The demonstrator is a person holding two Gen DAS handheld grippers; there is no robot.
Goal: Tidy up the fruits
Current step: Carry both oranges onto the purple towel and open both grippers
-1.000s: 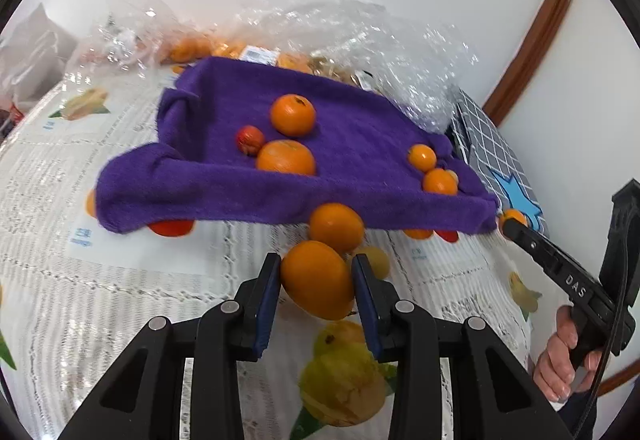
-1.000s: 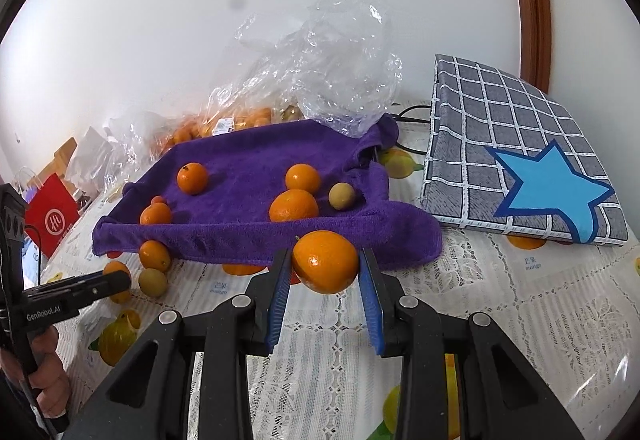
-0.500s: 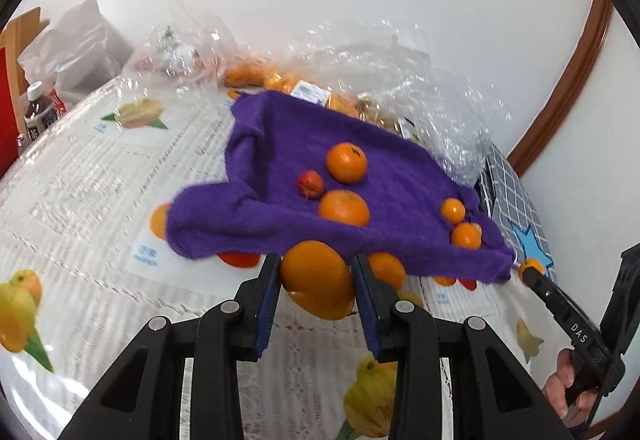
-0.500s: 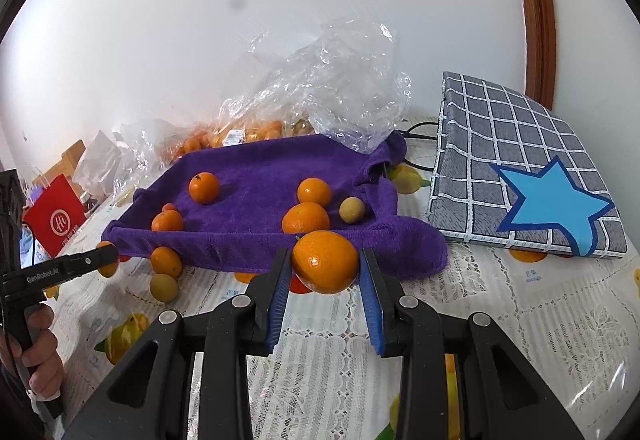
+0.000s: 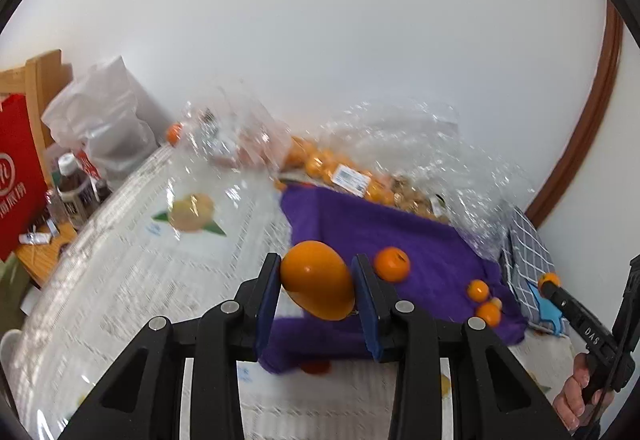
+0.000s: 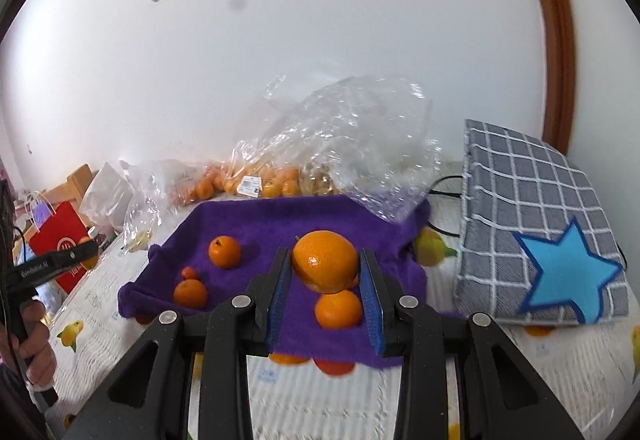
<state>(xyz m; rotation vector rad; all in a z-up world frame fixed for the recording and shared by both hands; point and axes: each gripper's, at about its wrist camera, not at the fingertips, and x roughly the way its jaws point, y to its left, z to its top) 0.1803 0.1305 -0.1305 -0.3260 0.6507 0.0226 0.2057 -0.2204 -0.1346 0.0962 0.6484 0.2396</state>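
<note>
My left gripper (image 5: 317, 294) is shut on a large oval orange (image 5: 318, 280) and holds it in the air in front of the purple towel (image 5: 420, 236). My right gripper (image 6: 325, 288) is shut on a round orange (image 6: 325, 260) above the towel's (image 6: 260, 224) near edge. Several small oranges lie on the towel, one at the left (image 6: 224, 251), one in front (image 6: 338, 309). The right gripper also shows at the right edge of the left wrist view (image 5: 549, 282).
Clear plastic bags of oranges (image 6: 256, 180) lie behind the towel. A grey checked cushion with a blue star (image 6: 540, 240) stands to the right. A red paper bag (image 5: 16, 180), bottles (image 5: 74, 188) and a wooden chair are off the table's left side.
Both grippers have lifted with their oranges. The left one rose and tilted up, so the towel sits lower in its view. The right one moved forward over the towel's near edge.
</note>
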